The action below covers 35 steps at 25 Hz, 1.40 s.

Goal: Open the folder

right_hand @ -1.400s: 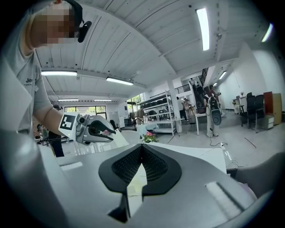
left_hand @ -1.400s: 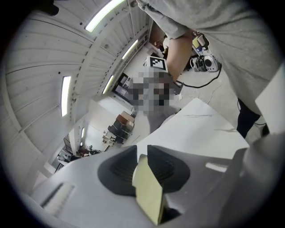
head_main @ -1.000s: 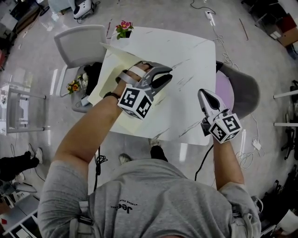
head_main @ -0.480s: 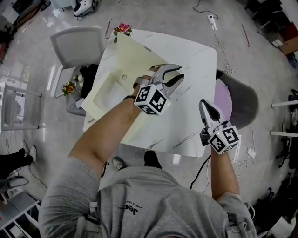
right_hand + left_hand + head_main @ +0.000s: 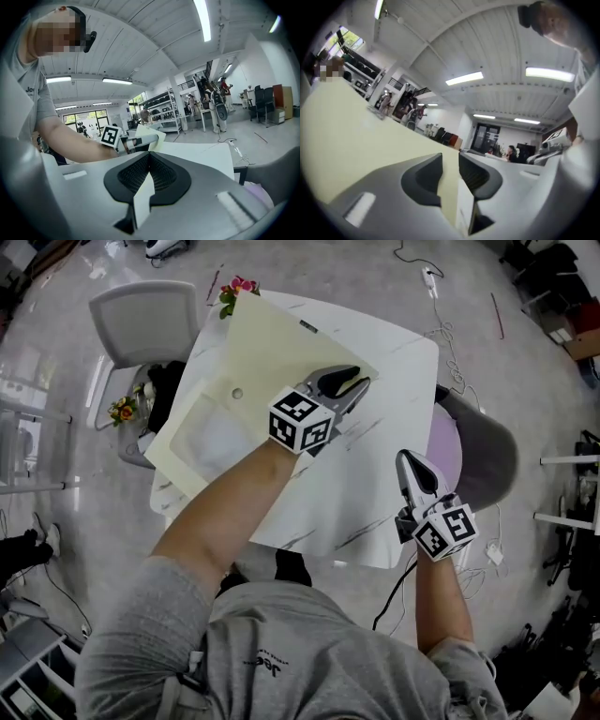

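One folder (image 5: 281, 343), one worktop (image 5: 403, 352). Two grippers: left gripper (image 5: 361, 379), right gripper (image 5: 404, 458). Two chairs (image 5: 141, 320) and two small flower bunches (image 5: 234, 287).

Big open-plan lab or workshop, not a home. Ahead of the right gripper (image 5: 149, 154): metal storage racks (image 5: 161, 112), people standing (image 5: 213, 105), ribbed ceiling (image 5: 140, 42) with strip lights (image 5: 204, 18). Ahead of the left gripper (image 5: 451, 161): dark glass doors (image 5: 486, 137). Below both: polished floor (image 5: 56, 381), loose cables (image 5: 448, 334), grey office chair (image 5: 141, 315).
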Available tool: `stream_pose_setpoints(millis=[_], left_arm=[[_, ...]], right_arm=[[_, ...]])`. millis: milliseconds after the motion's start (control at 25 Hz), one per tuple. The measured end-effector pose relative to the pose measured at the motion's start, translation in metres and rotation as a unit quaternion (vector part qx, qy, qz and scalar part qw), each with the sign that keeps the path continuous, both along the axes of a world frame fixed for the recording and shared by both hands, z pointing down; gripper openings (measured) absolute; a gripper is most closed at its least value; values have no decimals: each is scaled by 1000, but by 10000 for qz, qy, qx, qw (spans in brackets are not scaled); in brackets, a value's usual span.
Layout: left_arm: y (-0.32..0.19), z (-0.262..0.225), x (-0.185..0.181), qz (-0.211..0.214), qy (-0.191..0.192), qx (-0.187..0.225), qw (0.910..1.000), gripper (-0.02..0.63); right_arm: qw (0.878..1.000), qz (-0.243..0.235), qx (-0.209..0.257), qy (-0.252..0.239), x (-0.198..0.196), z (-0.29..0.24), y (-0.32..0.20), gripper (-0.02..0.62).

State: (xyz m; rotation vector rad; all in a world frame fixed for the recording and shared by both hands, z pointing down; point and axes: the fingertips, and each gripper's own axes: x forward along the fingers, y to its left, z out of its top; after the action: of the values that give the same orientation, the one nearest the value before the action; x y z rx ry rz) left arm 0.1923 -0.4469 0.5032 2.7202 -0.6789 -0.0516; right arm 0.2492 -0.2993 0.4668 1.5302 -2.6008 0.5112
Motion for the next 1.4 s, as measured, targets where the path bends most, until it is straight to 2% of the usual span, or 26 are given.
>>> stream_pose_setpoints(millis=[80,200,320,400,440,520,600,680,920,1400], left_arm=[[-9,37,-7,-257,-542,-273,9978,120],[-14,83,-15,-462,-1474,-367,9873,120],[-18,104,-11,-474,-1991,-390,9781,118],[-18,118,-6,-405,-2334,-576,9698,118],[-17,129,-4,-343,-2567,-730,9631,118],[-12,155,-4,-201,-3165,-934,9438,118],[-9,171,-2,-131,-3660,-795,9271,113],[-8,173,-1,-104,-3761,-708,9238,110],[9,173,-6,56,-3640,-942,9266,110],[7,174,-8,72,-3604,-993,9275,121]], right_arm=[[10000,-1,-43,-2,1,4,-2,3],[10000,-1,-87,-6,5,12,-4,3],[9999,3,-115,-27,7,17,-7,3],[9999,-4,-149,-28,6,18,-10,3],[9999,-10,-158,-30,6,19,-10,3],[9999,-13,-148,-36,6,19,-12,3],[9999,-16,-107,-21,6,18,-14,3],[10000,-33,-70,19,7,17,-16,3],[10000,-20,-56,-8,7,16,-27,3],[9997,122,-195,-66,8,25,-49,3]])
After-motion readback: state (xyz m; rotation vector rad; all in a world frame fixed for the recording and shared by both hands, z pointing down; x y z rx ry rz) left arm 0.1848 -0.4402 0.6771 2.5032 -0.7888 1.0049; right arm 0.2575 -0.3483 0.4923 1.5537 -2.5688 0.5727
